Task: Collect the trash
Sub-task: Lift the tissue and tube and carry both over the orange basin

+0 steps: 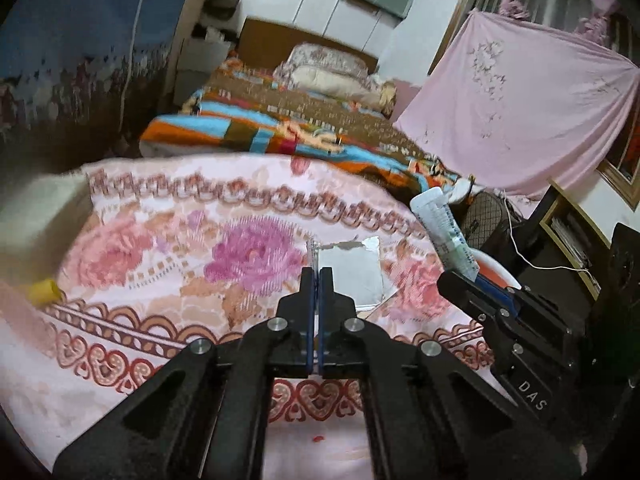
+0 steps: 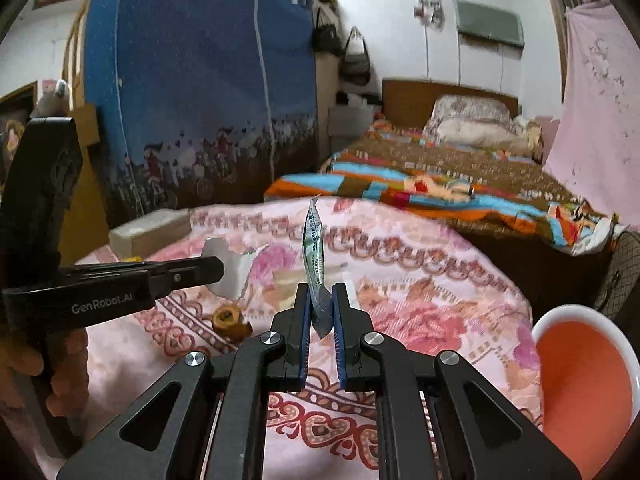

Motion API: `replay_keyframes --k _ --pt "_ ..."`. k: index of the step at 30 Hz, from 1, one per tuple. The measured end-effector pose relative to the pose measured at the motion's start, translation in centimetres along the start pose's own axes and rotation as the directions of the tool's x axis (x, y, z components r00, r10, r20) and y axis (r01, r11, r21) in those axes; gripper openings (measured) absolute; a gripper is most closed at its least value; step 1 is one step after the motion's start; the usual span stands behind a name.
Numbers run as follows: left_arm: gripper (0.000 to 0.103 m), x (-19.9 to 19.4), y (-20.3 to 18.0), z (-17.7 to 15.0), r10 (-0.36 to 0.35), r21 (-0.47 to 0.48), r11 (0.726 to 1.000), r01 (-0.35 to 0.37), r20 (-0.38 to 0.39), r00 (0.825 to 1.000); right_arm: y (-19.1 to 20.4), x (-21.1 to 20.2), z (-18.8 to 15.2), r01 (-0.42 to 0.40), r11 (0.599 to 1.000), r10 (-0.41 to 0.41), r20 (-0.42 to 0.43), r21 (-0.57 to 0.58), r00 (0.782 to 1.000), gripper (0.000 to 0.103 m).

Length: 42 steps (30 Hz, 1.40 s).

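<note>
left gripper [image 1: 319,276] is pinched on a torn silver wrapper [image 1: 356,272] above the floral cloth [image 1: 180,240]; right gripper [image 2: 321,296] is clamped on a printed sachet [image 2: 314,248], held upright. the orange bin [image 2: 584,368] is cropped by the frame edge; print is illegible.

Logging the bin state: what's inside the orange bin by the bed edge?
Nothing shows inside the orange bin: only its bare orange wall in the right wrist view. Its bottom is cut off by the frame. The wrapper is in the right gripper, not binned.
</note>
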<state>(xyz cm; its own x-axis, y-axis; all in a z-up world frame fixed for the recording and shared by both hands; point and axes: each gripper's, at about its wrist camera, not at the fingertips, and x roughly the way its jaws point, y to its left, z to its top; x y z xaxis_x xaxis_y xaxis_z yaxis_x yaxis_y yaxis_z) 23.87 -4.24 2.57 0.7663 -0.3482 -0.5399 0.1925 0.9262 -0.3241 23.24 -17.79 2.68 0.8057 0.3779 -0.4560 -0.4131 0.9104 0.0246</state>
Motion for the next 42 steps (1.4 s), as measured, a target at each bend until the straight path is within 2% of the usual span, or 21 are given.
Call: replay_keyframes --k 6,10,13,17,23,31,37,42 --pt "0.000 -2.3 -2.3 0.2 -0.012 0.086 0.996 0.002 0.121 0.993 -0.6 -2.5 0.1 0.009 1.000 -0.012 0.134 0.024 0.991 0.008" --pt "0.000 -3.8 -4.4 0.5 -0.036 0.164 0.986 0.003 0.199 0.979 -1.0 -4.1 0.2 0.014 0.999 -0.020 0.216 0.029 0.976 0.008" --pt "0.000 -4.8 -6.0 0.6 -0.051 0.220 0.975 -0.007 0.257 0.965 -1.0 -5.2 0.2 0.046 0.999 -0.050 0.267 0.022 0.962 0.008" --pt "0.000 -5.5 -7.6 0.7 -0.080 0.269 0.963 -0.004 0.302 0.950 -1.5 -7.0 0.1 0.108 0.994 -0.114 0.348 0.036 0.931 0.008" --pt "0.000 -4.8 -9.6 1.1 -0.149 0.309 0.950 0.052 0.299 0.943 -3.8 -9.6 -0.4 0.173 0.980 -0.200 0.417 0.102 0.887 0.008" --pt "0.000 -3.2 -14.4 1.1 -0.246 0.365 0.921 0.140 0.265 0.932 -7.4 -11.5 -1.0 0.256 0.943 -0.323 0.405 0.213 0.855 0.008" --pt "0.000 -1.3 -16.8 1.1 -0.303 0.357 0.908 0.221 0.194 0.933 -9.9 -12.6 -1.9 0.296 0.910 -0.393 0.375 0.290 0.840 0.009" --pt "0.000 0.1 -18.4 0.6 -0.319 0.345 0.903 0.257 0.136 0.938 -11.4 -12.9 -2.4 0.319 0.885 -0.430 0.336 0.339 0.838 0.009"
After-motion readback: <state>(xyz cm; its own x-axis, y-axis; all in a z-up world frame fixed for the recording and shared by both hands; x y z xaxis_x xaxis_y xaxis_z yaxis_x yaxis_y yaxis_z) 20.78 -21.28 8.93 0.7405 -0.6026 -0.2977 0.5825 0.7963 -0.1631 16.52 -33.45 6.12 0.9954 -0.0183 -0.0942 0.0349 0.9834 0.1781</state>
